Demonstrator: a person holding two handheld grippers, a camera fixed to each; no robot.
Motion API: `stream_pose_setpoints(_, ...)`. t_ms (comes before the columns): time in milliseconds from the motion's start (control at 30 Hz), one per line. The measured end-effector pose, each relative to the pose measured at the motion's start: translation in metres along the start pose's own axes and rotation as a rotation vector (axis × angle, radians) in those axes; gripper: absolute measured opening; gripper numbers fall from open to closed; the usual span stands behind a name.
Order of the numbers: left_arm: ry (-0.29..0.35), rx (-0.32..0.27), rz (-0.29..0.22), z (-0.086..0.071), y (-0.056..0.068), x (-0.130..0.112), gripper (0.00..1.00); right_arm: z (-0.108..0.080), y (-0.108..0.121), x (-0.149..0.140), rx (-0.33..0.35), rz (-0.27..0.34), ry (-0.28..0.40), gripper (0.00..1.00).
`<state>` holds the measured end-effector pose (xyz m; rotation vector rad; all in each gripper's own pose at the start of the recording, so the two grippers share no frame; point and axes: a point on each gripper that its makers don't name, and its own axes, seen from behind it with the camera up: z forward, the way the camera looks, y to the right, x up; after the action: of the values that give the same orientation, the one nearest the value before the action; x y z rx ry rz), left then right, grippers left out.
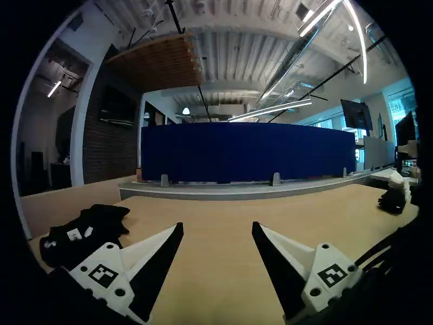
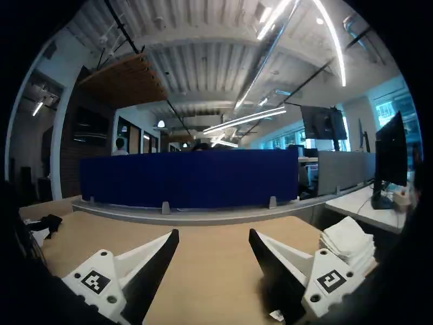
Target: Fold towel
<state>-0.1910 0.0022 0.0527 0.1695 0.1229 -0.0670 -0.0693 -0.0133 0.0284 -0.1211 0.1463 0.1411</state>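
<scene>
Left gripper view: left tongs [image 1: 216, 225], white fingers with black inner faces, spread wide, nothing between them, held low over a tan wooden counter [image 1: 303, 206]. Blue partition [image 1: 243, 151] stands across the far edge of the counter. Black cloth bundle with white tags [image 1: 86, 230] lies on the counter well short of the partition's left end. Small black-and-white item [image 1: 395, 195] sits short of the partition's right end, too far off to identify. Right gripper view: right tongs [image 2: 212, 232], spread wide, gripping nothing, over the same counter [image 2: 211, 281]. Blue partition [image 2: 189, 176] runs behind. Stack of folded white towels [image 2: 349, 241] rests on the counter's corner, short of the partition's right end. Dark monitor [image 2: 392, 143] stands right of the partition.
</scene>
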Motion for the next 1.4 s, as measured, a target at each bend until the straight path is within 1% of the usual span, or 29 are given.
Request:
stream_pose_setpoints(167,0.0,0.0,0.0,0.001,-0.001,0.0,0.94,0.003,0.004,-0.02,0.004,-0.004,0.002,1.0)
stream_pose_setpoints(367,0.0,0.0,0.0,0.001,-0.001,0.001,0.94,0.009,0.002,-0.043,0.018,0.009,-0.001,1.0)
stream_pose_setpoints(533,0.0,0.0,0.0,0.001,-0.001,0.001,0.94,0.013,-0.001,-0.059,0.025,0.008,-0.007,1.0)
stream_pose_setpoints(767,0.0,0.0,0.0,0.001,-0.002,0.001,0.94,0.018,-0.009,-0.072,0.046,0.022,-0.01,1.0)
stream_pose_setpoints(967,0.0,0.0,0.0,0.002,-0.003,0.001,0.94,0.021,-0.003,-0.085,0.029,0.048,-0.019,1.0)
stream_pose_setpoints(1167,0.0,0.0,0.0,0.002,-0.003,0.0,0.94,0.022,0.005,-0.091,0.011,0.08,-0.021,1.0)
stream_pose_setpoints(1267,0.0,0.0,0.0,0.002,-0.003,0.0,0.94,0.022,0.007,-0.092,0.009,0.083,-0.016,1.0)
stream_pose_setpoints(1400,0.0,0.0,0.0,0.001,-0.002,0.0,0.94,0.021,0.003,-0.094,0.02,0.064,-0.014,1.0)
